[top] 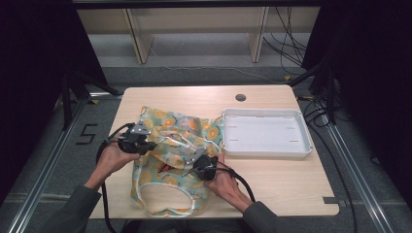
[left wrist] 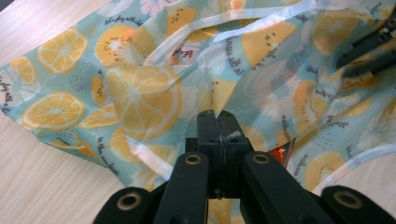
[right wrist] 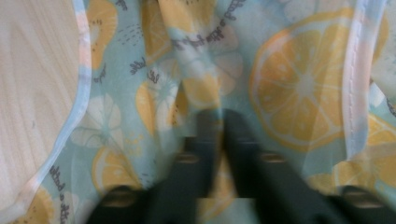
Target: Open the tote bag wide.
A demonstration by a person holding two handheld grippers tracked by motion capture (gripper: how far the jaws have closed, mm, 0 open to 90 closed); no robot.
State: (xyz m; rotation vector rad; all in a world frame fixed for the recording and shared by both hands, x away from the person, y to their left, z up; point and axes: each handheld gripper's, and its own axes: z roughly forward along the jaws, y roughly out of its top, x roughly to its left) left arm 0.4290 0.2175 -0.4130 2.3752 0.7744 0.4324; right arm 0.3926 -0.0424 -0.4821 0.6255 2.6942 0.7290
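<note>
Fruit-print bag (top: 170,160) crumpled on tabletop (top: 272,179) beside white tray (top: 266,132). Left claw (left wrist: 218,122) closed, pinching bag fabric; right claw (right wrist: 219,122) closed over fabric, grip unclear. Orange item (left wrist: 281,153) inside; emptying seemingly not yet done.

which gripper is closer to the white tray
Right. The right gripper is on the fruit-print bag, just left of the white tray. The left gripper is at the bag's far side, most of the bag lying between it and the tray.
</note>
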